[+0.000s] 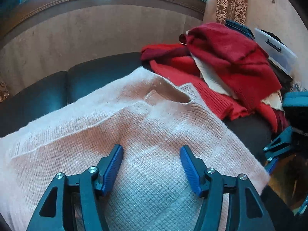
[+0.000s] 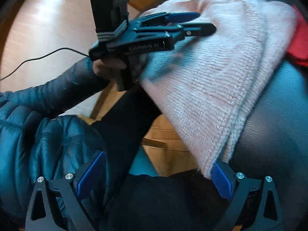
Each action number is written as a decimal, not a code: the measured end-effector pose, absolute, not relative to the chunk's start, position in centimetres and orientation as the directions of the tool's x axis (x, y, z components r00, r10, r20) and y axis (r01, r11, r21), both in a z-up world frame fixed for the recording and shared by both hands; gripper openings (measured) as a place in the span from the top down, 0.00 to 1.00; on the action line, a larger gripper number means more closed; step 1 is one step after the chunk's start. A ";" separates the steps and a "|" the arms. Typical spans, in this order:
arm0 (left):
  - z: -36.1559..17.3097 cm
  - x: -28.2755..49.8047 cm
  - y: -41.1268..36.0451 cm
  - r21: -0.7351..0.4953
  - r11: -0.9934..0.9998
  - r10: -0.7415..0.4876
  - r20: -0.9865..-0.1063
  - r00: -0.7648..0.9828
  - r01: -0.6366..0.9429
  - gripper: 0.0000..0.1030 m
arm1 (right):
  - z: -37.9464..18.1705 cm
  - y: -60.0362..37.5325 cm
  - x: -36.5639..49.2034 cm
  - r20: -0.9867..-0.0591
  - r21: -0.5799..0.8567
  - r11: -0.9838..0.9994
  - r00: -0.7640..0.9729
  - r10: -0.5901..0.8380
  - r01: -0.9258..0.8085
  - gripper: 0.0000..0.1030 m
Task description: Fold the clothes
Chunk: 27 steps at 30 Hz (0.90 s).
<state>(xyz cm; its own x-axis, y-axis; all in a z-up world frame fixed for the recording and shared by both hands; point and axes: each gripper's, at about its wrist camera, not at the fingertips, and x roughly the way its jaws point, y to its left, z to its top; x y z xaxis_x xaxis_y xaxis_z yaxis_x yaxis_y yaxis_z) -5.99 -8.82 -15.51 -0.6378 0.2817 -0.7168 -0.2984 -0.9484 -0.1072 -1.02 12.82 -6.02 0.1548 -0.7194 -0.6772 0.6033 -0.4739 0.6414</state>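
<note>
Both claws are spread wide, gripping nothing: left claw [image 1: 151,151] is held above the pink sweater [image 1: 119,134], which is laid on a dark couch [image 1: 57,90]; right claw [image 2: 157,168] is positioned at its near edge.

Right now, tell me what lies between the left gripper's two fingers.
In the left wrist view, the left gripper is open, and between its fingers lies only the pink knit sweater, spread on the dark sofa. Nothing else sits in the gap.
</note>
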 end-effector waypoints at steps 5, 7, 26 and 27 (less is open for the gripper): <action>-14.1 -6.3 -10.0 -0.249 -0.941 0.339 -0.687 -0.642 -0.230 0.39 | -3.0 14.6 -1.4 -0.700 0.554 -0.594 -0.060 -0.712 0.583 0.00; -13.5 -5.7 -10.8 -0.267 -0.940 0.339 -0.673 -0.657 -0.211 0.39 | -1.2 15.1 -2.0 -0.639 0.540 -0.608 -0.186 -0.746 0.582 0.00; -11.8 -2.5 -16.7 -0.085 -0.980 0.192 -0.658 -0.729 -0.181 0.39 | -6.4 10.1 -8.0 -0.519 0.591 -0.706 -0.487 -0.703 0.390 0.02; -11.6 -2.6 -17.1 -0.062 -0.981 0.179 -0.657 -0.733 -0.184 0.39 | -5.8 9.5 -8.0 -0.543 0.565 -0.721 -0.476 -0.691 0.401 0.00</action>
<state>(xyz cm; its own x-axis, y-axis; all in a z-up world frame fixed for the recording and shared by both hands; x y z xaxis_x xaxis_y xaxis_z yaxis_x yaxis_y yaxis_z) -2.61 -17.13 -11.58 -0.7328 0.1788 -0.6565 -0.1841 -0.9810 -0.0616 -7.96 9.49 -5.83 -0.4764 -0.6913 -0.5433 0.4014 -0.7208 0.5651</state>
